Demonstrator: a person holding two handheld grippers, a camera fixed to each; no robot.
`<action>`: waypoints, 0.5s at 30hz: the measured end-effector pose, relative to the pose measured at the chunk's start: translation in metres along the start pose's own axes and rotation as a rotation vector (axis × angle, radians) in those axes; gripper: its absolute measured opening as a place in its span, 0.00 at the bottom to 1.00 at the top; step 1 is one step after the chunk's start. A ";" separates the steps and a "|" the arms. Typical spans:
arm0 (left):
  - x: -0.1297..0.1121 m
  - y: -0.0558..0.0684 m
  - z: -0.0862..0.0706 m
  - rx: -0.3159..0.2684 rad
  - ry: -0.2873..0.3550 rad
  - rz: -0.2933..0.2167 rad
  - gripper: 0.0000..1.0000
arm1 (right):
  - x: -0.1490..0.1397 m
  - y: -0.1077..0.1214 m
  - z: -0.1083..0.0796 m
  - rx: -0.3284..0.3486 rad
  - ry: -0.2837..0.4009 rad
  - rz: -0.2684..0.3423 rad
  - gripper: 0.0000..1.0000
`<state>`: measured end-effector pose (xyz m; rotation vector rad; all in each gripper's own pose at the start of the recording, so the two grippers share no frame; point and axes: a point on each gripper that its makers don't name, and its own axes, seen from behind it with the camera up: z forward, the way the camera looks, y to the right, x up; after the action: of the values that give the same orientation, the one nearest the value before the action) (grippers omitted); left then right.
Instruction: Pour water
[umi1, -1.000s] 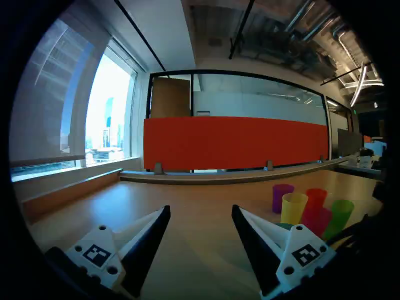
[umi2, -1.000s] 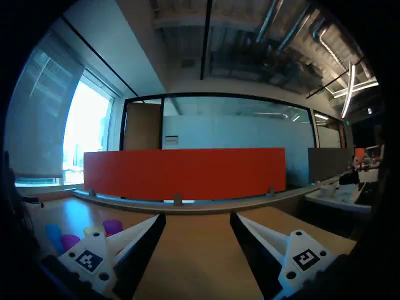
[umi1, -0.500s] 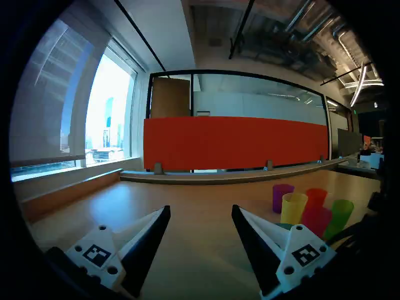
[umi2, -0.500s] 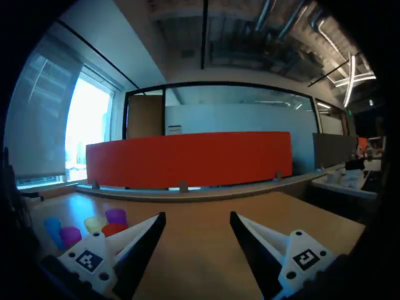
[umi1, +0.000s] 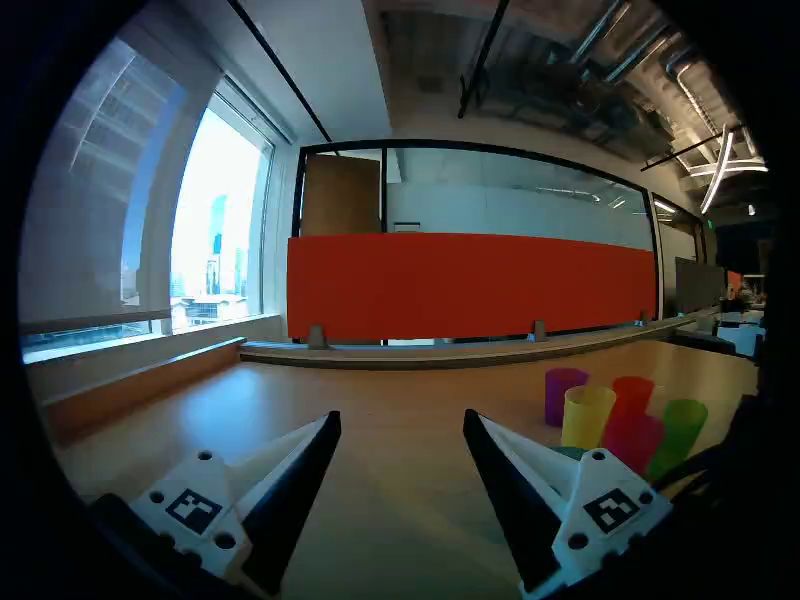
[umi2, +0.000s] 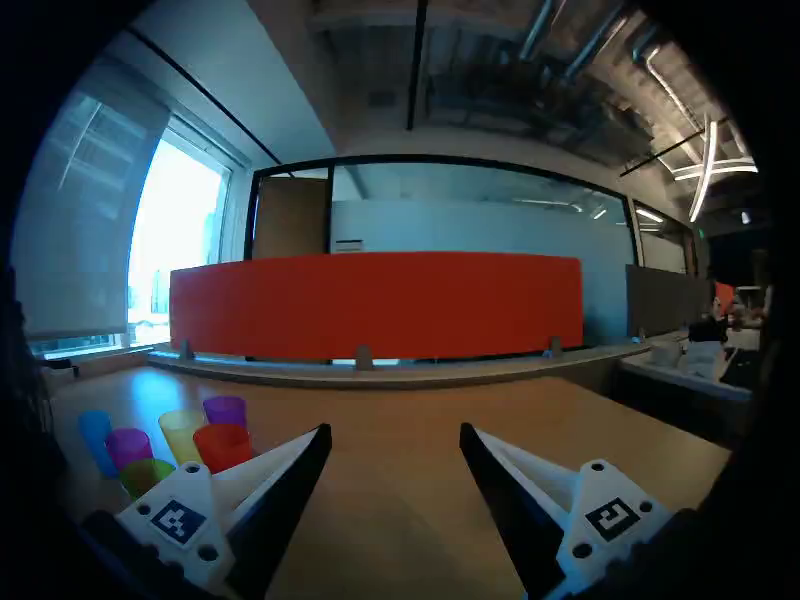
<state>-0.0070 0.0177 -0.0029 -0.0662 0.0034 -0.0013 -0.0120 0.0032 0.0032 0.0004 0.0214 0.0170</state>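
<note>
Several translucent plastic cups stand in a cluster on the wooden table (umi1: 400, 420). In the left gripper view they sit at the right: a purple cup (umi1: 563, 394), a yellow cup (umi1: 586, 415), a red cup (umi1: 632, 393), a pink cup (umi1: 632, 440) and a green cup (umi1: 680, 426). My left gripper (umi1: 400, 430) is open and holds nothing; the cups lie to its right. In the right gripper view the cluster is at the lower left: a blue cup (umi2: 95, 438), a purple cup (umi2: 225, 410), a yellow cup (umi2: 181, 433), a red cup (umi2: 222, 446). My right gripper (umi2: 394, 440) is open with nothing between its fingers.
An orange divider panel (umi1: 465, 285) runs along the table's far edge (umi2: 375, 303). A large window (umi1: 215, 250) and a ledge are on the left. Another desk with objects (umi2: 690, 365) stands at the right.
The right gripper has risen or tilted down, so more of the table and the cup cluster has come into its view. The left gripper has stayed still.
</note>
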 end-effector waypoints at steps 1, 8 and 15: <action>0.000 0.000 0.000 0.000 0.000 0.000 0.91 | -0.001 0.001 0.000 -0.002 -0.001 0.002 0.99; 0.000 0.000 0.000 0.000 0.000 0.000 0.91 | -0.006 0.001 0.001 -0.003 -0.005 0.012 0.99; 0.000 0.001 0.000 0.000 0.000 0.000 0.91 | -0.008 0.002 0.001 -0.006 -0.010 0.009 0.99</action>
<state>-0.0068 0.0182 -0.0033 -0.0662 0.0034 -0.0013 -0.0202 0.0053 0.0042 -0.0052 0.0110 0.0258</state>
